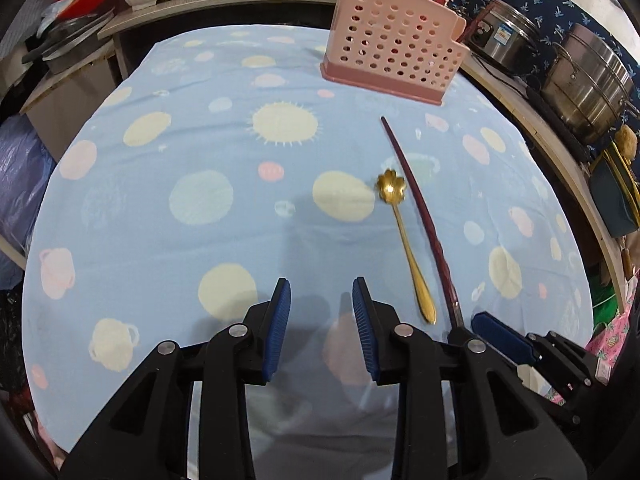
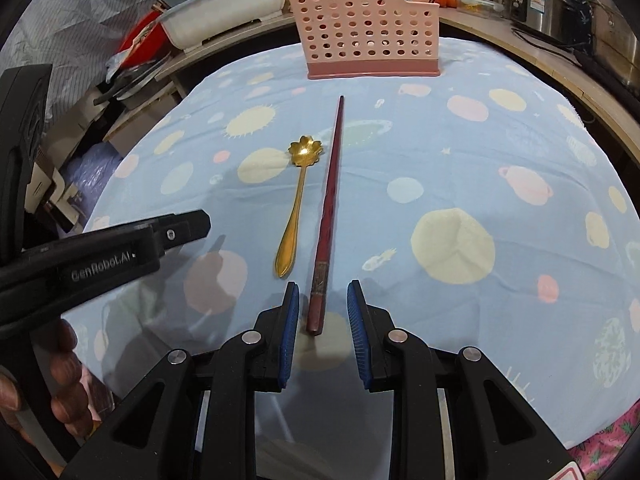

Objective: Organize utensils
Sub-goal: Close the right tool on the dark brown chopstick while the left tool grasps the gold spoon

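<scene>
Across the blue-clothed desk (image 2: 460, 168), your right gripper (image 2: 323, 300) fingers gape around the red chopstick's (image 2: 330, 200) end, untouching; left gripper (image 1: 321, 298) fingers spread, empty.

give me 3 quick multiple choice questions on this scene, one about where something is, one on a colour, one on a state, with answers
1. Where does the near end of the chopstick lie?
A. Inside the pink holder
B. Between the open fingers of the right hand-held gripper
C. Under the spoon

2. What colour is the flower-shaped spoon?
A. Gold
B. Silver
C. Black

3. What is the state of the left hand-held gripper?
A. Shut on the spoon
B. Shut on the chopstick
C. Open, holding nothing

Answers: B, the right wrist view shows its thick end between the blue pads; A, bowl and handle shine golden; C, only the blue tablecloth shows between its parted fingers.
</scene>
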### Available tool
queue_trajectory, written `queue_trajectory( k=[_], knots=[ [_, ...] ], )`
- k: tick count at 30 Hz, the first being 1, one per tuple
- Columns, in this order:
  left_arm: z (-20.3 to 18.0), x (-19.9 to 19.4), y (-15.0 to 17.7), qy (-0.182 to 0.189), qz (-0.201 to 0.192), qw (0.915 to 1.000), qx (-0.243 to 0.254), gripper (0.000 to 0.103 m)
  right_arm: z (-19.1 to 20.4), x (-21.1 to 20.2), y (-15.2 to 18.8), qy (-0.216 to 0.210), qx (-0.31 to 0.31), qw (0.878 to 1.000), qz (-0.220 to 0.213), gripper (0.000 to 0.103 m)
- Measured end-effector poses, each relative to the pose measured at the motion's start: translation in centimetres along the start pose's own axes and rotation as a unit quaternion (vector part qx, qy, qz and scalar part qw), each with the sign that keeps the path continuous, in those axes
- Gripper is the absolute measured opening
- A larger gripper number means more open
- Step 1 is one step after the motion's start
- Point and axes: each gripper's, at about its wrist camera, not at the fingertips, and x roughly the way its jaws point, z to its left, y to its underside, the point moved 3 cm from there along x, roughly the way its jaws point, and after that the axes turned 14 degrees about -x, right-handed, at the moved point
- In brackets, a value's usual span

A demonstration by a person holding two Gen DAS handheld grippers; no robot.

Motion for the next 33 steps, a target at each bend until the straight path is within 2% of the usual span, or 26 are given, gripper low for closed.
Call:
queue_trajectory(
  k=[6, 13, 17, 21, 33],
  knots=[
    [-0.7, 0.3, 0.7, 0.000, 0.007, 0.9999, 0.014, 0.031, 0.4, 0.2, 0.2, 0.012, -0.015, 1.000, 0.000, 0.023],
    [-1.3, 0.5, 1.1, 0.002, 0.010, 0.9996, 0.025, 0.035, -0.4, 0.2, 0.3, 0.025, -0.010, 1.000, -0.002, 0.007],
    [-1.9, 0.5, 1.3, 0.005, 0.012, 0.9994, 0.032, 0.037, -1.3, 0.0, 0.5, 0.028, 0.008, 1.000, -0.006, 0.007],
    [-2.8, 0.4, 1.4, 0.012, 0.010, 0.9990, 0.042, 0.046, -2.1, -0.2, 0.7, 0.032, 0.022, 0.999, -0.009, 0.007],
    [-4.8, 1.9, 1.8, 0.017, 0.022, 0.9974, 0.067, 0.046, -3.1, -0.4, 1.1, 0.031, 0.041, 0.999, -0.013, 0.007]
  ],
)
